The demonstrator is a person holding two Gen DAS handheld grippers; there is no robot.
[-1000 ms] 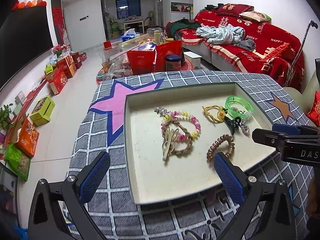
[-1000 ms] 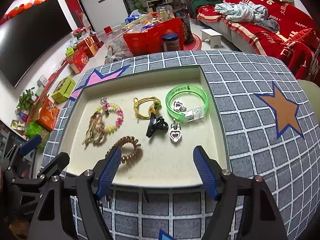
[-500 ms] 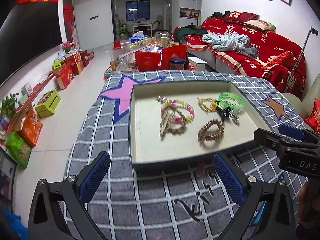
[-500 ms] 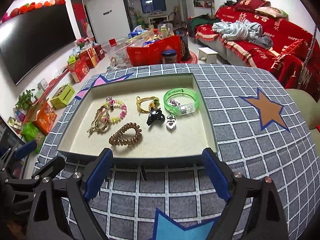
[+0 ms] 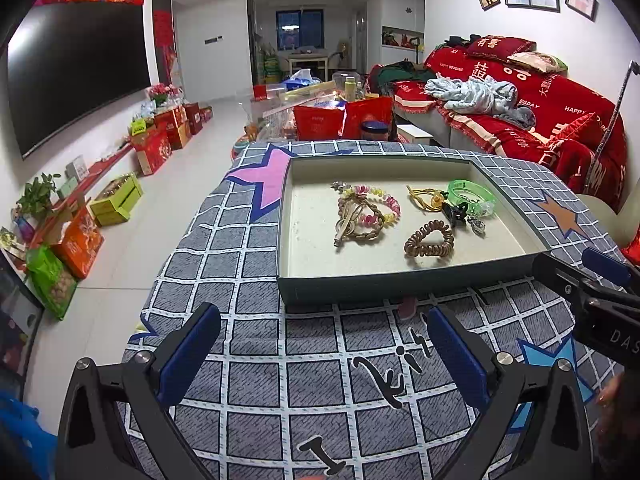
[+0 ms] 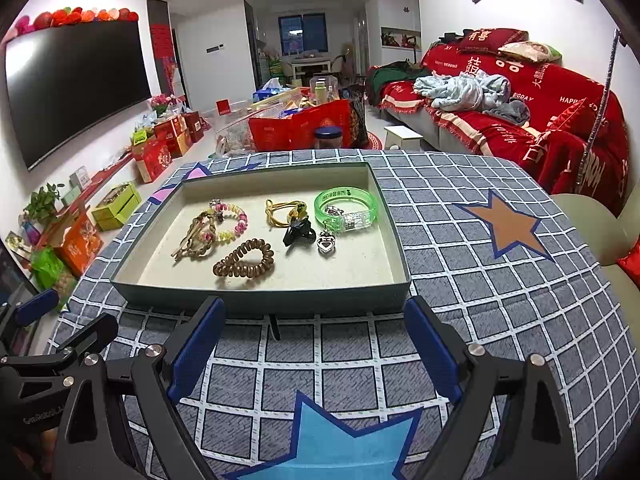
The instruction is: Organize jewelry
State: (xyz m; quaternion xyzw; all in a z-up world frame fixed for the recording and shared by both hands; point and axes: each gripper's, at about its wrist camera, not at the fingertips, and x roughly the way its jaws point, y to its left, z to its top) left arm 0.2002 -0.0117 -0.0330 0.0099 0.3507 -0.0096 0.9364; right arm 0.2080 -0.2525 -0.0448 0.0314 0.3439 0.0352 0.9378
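Jewelry is lying in the tray (image 6: 256, 294), beyond both grippers. Right gripper (image 6: 314, 354) is hanging over the checked cloth (image 6: 500, 304) with jaws wide, having just been opening, nothing between them. Left gripper (image 5: 320, 356) is gaping empty too. Brown coil bracelet (image 6: 245, 259) is sitting nearest, green bangle (image 6: 347, 209) farther back.

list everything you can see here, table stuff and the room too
tray: 1, dark teal with cream floor, on the table
green bangle: 1, clear green, tray's far right
coil hair tie: 1, brown, tray front middle
black claw clip: 1, beside the bangle
heart charm: 1, silver, right of the clip
yellow cord tie: 1, behind the clip
beaded bracelets: tangled pile, pink, yellow, brown, tray left
tablecloth: 1, grey grid with stars
sofa: 1, red cover
TV: 1, black, left wall
left gripper: open, empty
right gripper: open, empty
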